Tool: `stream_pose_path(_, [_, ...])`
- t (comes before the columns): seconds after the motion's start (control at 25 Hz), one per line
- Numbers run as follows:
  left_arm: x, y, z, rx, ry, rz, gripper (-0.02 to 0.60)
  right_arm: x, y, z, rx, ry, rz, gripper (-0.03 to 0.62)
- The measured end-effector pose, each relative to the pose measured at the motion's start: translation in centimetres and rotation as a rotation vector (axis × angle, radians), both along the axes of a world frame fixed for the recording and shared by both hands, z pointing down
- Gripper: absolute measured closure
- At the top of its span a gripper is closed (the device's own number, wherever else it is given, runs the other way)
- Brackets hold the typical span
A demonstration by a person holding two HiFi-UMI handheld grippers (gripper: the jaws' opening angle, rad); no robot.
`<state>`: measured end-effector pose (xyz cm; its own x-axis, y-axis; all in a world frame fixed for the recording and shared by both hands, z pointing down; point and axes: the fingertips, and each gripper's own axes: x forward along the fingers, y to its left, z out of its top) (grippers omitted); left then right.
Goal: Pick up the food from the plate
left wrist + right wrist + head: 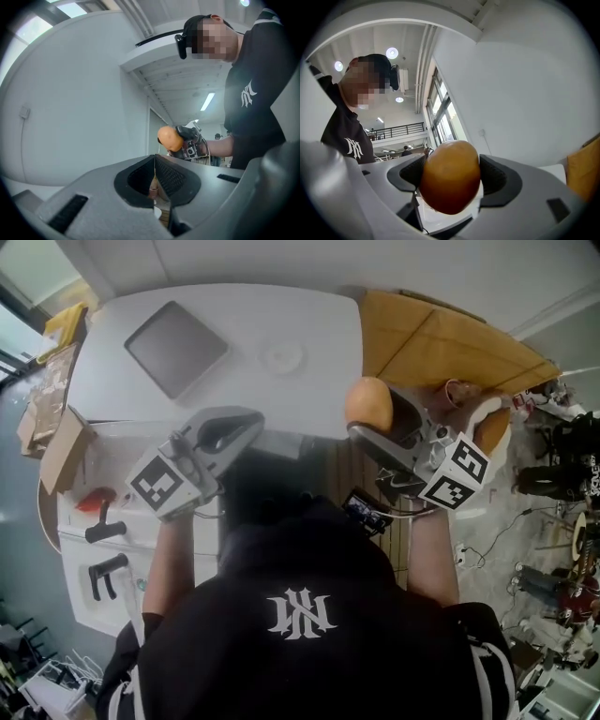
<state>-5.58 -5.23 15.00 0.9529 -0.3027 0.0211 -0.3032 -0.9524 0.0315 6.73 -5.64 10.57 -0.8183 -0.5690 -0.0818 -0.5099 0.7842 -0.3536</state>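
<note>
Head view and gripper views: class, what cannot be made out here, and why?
Plate, head view: white on the white table, too pale to tell whether anything lies on it.
Food in the right claw, right gripper view: a smooth orange-brown lump; its kind cannot be told.
Left claw, left gripper view: the brownish bit behind its shut jaws is too small to name.

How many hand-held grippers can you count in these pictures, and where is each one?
2. The left hand-held gripper, jaws together, hangs over the white table's near edge. The right hand-held gripper, at the table's right edge, clamps an orange-brown food item.
</note>
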Motion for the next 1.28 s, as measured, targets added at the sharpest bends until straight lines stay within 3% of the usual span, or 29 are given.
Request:
stream_pose_path(0.16, [0.8, 1.2, -1.1, 0.021, -0.007, -0.005, 0.575, 0.5, 1.6, -0.6, 0.018, -0.029, -0.04, 0.237])
stream_pose_path(0.32, [3.6, 2.9, -1.6, 0.039, -0.018, 0.046, 0.575, 1.7, 2.5, -0.6, 0.026, -0.037, -0.054, 0.237])
stream_pose_path(0.56, [6.5, 4.3, -1.6, 0.047, -0.029, 0.122, 0.575, 3.6, 3.2, -0.3, 0.03, -0.041, -0.024, 0.237])
stream_pose_path(1.28, [13.7, 7.7, 0.3, 0.025, -0.04, 0.183, 0.575, 9.9, 5.8, 2.0, 0.039, -0.046, 0.044, 0.238])
